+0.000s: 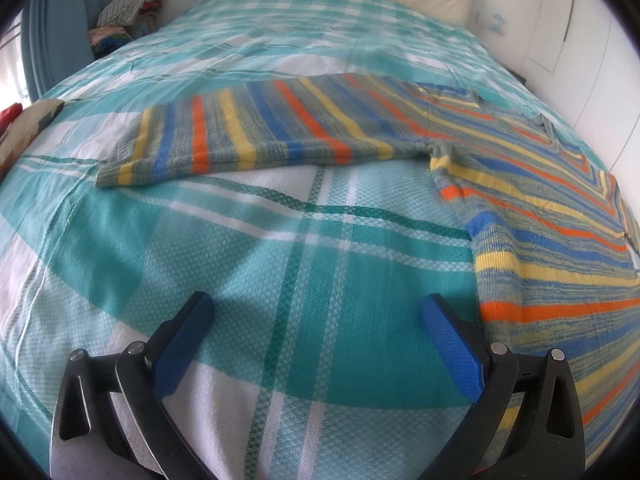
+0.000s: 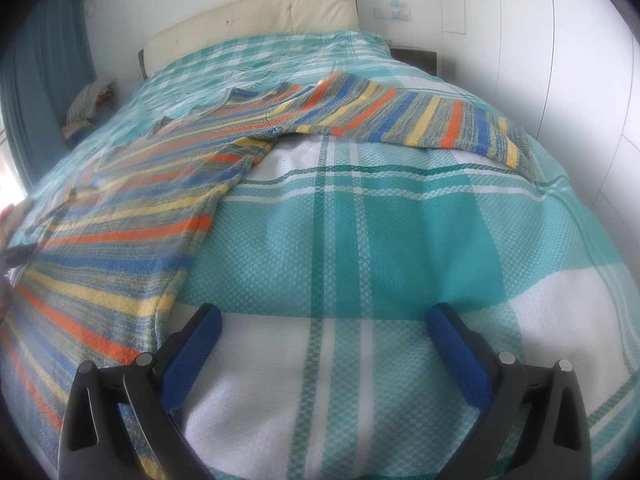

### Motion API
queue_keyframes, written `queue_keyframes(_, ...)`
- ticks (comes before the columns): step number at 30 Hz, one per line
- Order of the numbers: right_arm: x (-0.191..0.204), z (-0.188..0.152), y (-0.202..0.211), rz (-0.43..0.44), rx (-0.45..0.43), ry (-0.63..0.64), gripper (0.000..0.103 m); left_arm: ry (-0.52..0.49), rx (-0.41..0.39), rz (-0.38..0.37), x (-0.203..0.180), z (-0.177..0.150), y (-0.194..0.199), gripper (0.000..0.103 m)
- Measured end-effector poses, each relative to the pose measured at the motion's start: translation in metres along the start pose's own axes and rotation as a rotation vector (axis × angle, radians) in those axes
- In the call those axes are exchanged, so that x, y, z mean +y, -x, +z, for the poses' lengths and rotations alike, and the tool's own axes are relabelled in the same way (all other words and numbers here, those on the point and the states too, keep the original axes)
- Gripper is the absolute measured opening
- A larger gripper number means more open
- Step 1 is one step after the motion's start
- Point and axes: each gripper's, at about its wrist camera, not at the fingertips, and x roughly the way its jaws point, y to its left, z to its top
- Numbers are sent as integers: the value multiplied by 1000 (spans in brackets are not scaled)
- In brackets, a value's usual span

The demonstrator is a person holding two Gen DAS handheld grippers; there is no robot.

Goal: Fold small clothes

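A striped knit sweater (image 1: 540, 200) in blue, yellow, orange and grey lies flat on the bed, sleeves spread out. In the left wrist view its left sleeve (image 1: 248, 136) stretches across the middle and its body fills the right side. In the right wrist view the sweater body (image 2: 120, 232) lies at the left and its other sleeve (image 2: 420, 120) stretches to the right. My left gripper (image 1: 316, 312) is open and empty above the sheet, just left of the sweater's hem. My right gripper (image 2: 324, 324) is open and empty, just right of the hem.
The bed is covered by a teal and white plaid sheet (image 1: 312, 248). A cream headboard (image 2: 256, 20) stands at the far end. A pile of clothes (image 1: 124, 12) sits beside the bed at the far left. White wardrobe doors (image 2: 580, 60) line the right side.
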Motion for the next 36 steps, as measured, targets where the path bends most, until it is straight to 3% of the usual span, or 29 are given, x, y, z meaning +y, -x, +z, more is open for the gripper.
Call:
queue_keyframes(6,1,0,0,0,0,0,102,-1,-20,28,1,1,8,102)
queue_keyframes(10,-1,0,1,2,-3,-1,102,9,-97,32,3,2,36,102)
queue_keyframes(15,-1,0,2,-1,-2,0,102,48,-186,-70,-2,4,93,102)
queue_keyframes(19,-1,0,2,-1,-3,0,102,103,-180,-210,-10,3,130,102)
queue_keyframes(22,0,0,2,-1,-3,0,102,125,-199,-270,-15,-8,140,102)
queue_keyframes(25,0,0,2,-1,-3,0,102,104,-237,-205,-19,-21,128,102)
queue_keyframes(29,0,0,2,-2,-3,0,102,35,-205,-101,-21,-33,108,102)
queue_keyframes(36,-1,-1,3,-5,-3,3,102,16,-244,-100,-24,-36,114,102)
